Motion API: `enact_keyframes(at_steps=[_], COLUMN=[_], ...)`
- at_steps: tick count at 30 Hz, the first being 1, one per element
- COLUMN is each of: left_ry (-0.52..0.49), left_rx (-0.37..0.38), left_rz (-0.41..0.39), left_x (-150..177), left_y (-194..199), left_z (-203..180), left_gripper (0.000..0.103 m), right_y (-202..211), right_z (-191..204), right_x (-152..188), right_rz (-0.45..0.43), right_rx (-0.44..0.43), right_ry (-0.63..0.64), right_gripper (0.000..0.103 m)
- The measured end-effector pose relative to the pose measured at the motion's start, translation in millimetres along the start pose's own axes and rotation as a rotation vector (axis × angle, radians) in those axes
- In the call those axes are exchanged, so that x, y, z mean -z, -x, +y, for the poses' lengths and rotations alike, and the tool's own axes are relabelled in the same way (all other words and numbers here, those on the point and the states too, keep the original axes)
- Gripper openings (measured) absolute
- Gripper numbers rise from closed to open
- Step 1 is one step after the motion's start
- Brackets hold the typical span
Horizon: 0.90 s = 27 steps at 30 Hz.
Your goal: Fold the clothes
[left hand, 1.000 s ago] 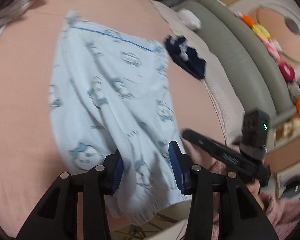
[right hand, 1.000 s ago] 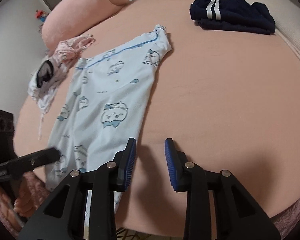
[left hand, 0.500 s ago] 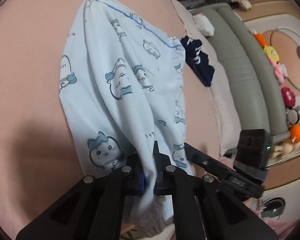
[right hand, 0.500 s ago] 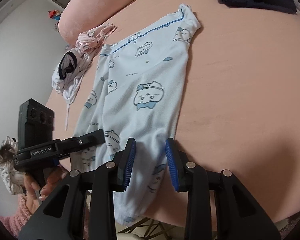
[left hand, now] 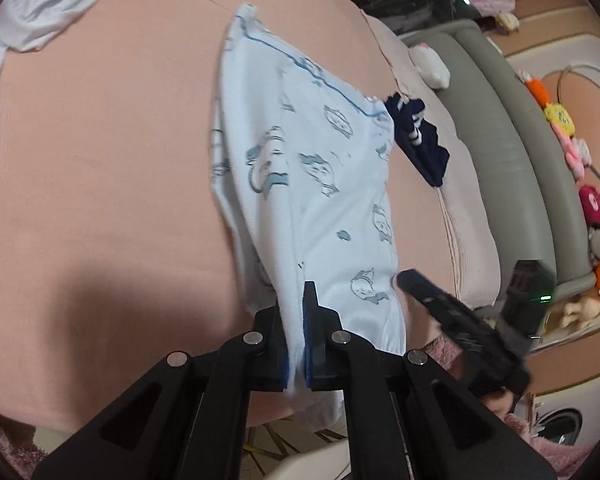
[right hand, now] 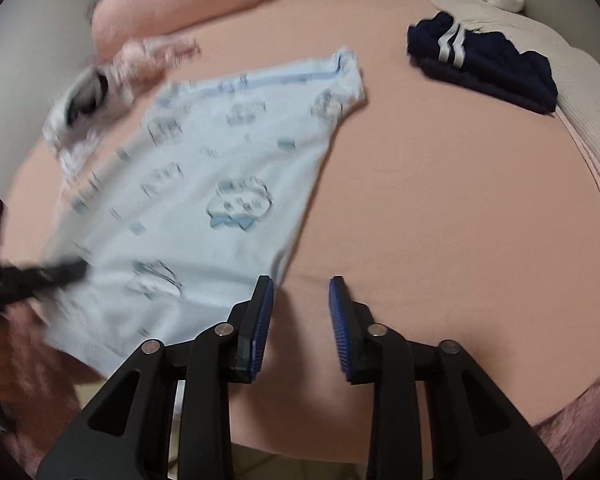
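Observation:
Light blue pyjama pants (left hand: 320,184) with a cartoon print lie on the pink bed sheet (left hand: 100,200). My left gripper (left hand: 298,320) is shut on the fabric near the pants' leg end, and the cloth rises taut from the bed to the pads. In the right wrist view the pants (right hand: 220,184) spread to the left, blurred. My right gripper (right hand: 300,304) stands open over bare sheet just right of the pants' edge, with nothing between its fingers. The left gripper (right hand: 48,274) shows as a dark blur at the left edge of that view.
A folded navy garment (right hand: 488,64) with white stripes lies at the far right of the bed. A pile of white and pink clothes (right hand: 100,84) and a pink pillow (right hand: 172,12) sit at the far left. A grey padded headboard (left hand: 512,160) and plush toys (left hand: 560,120) line one side.
My left gripper has shut on the pants' leg end and drawn the cloth up taut. The right gripper, which had the pants' edge between its fingers half a second ago, now stands beside it.

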State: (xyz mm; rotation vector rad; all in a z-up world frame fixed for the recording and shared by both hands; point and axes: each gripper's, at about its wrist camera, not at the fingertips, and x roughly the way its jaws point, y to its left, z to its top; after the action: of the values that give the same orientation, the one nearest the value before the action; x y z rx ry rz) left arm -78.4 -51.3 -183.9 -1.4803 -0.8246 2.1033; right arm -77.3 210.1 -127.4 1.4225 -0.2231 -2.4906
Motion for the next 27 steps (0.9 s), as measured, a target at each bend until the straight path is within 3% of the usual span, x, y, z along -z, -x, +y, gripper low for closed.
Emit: enact_keyframes(at_steps=[2, 3, 6, 10, 11, 14, 18, 20, 21, 23, 24, 27], left_ry=[-0.019, -0.029, -0.001, 0.049, 0.055, 0.091, 0.08, 0.091, 0.095, 0.1, 0.104, 0.095], left_rx=[0.029, 0.022, 0.0, -0.057, -0.092, -0.093, -0.023, 0.064, 0.07, 0.064, 0.053, 0.049], left_rz=[0.003, 0.006, -0.004, -0.042, -0.054, -0.089, -0.107, -0.102, -0.088, -0.054, -0.043, -0.024], left_x=[-3, -5, -6, -2, -1, -2, -8, -11, -13, -18, -19, -18], left_y=[-6, -10, -9, 13, 19, 30, 28, 23, 18, 7, 2, -7], left_z=[-6, -8, -4, 14, 18, 27, 21, 20, 20, 19, 19, 17], left_gripper=[0.005, 0.005, 0.005, 0.005, 0.005, 0.005, 0.005, 0.006, 0.007, 0.028, 0.033, 0.035], right_y=[7, 2, -22, -20, -17, -10, 10, 23, 25, 20, 12, -24], right_z=[6, 12, 31, 21, 16, 2, 1, -6, -10, -15, -11, -4], right_x=[-1, 1, 10, 12, 12, 16, 9, -6, -14, -31, -40, -57], right_rz=[-0.007, 0.017, 0.114, 0.129, 0.127, 0.135, 0.087, 0.028, 0.015, 0.016, 0.016, 0.068], right_rx=[-0.132, -0.126, -0.018, 0.06, 0.112, 0.143, 0.158, 0.11, 0.075, 0.018, 0.003, 0.006], right_ry=[0.01, 0.037, 0.139, 0.148, 0.151, 0.118, 0.098, 0.072, 0.063, 0.073, 0.096, 0.131], right_gripper=[0.035, 0.037, 0.035, 0.03, 0.039, 0.042, 0.041, 0.042, 0.043, 0.043, 0.043, 0.043])
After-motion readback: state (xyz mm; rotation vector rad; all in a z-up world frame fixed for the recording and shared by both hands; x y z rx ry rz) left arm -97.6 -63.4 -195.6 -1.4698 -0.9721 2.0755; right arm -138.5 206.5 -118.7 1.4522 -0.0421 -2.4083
